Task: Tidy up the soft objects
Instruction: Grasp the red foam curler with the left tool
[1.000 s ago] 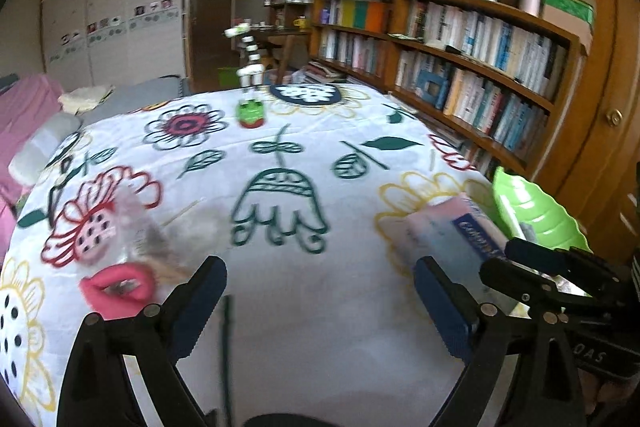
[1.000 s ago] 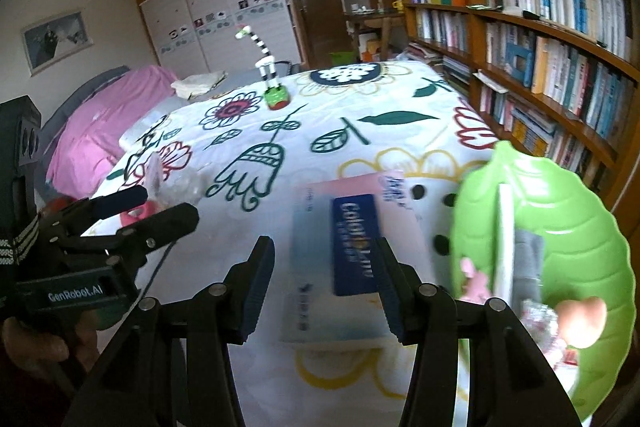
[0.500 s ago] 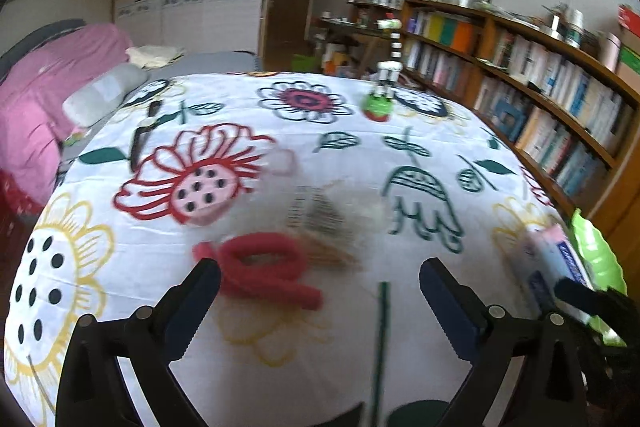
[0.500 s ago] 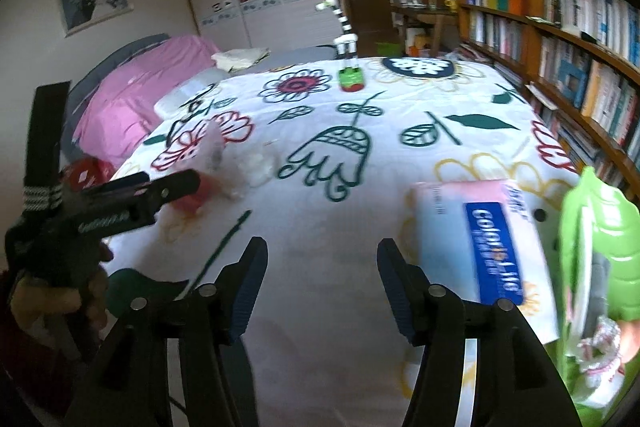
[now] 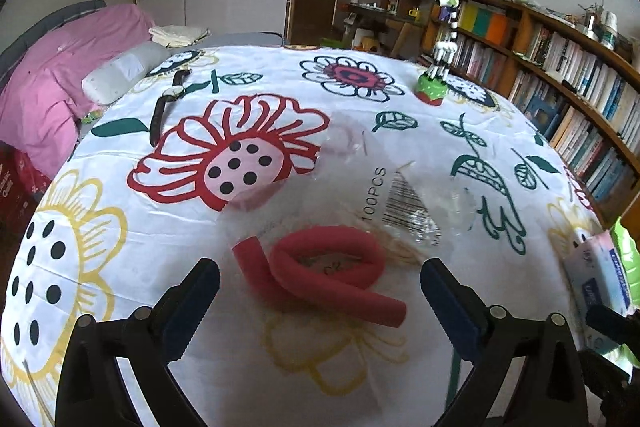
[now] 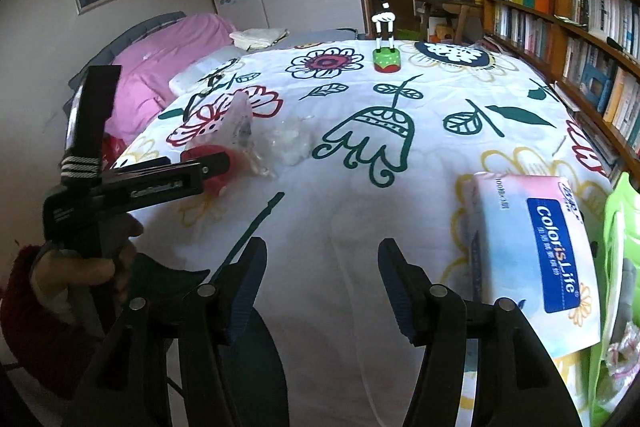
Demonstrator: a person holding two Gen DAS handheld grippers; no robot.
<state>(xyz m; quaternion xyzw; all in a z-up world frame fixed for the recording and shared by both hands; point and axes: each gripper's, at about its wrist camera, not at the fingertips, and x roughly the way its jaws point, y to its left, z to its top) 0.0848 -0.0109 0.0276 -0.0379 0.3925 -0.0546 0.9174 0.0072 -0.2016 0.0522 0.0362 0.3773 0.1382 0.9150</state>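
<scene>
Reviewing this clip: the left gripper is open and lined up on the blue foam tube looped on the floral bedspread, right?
Not quite. The looped foam tube is red, not blue, as the left wrist view shows. The left gripper is open and lined up on it on the floral bedspread.

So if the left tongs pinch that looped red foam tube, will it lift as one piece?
Probably floppy: the red foam tube lies curled in a loop, so its ends may sag or unwind. It looks light and squashy. It overlaps the clear plastic bag, which might drag along.
</scene>
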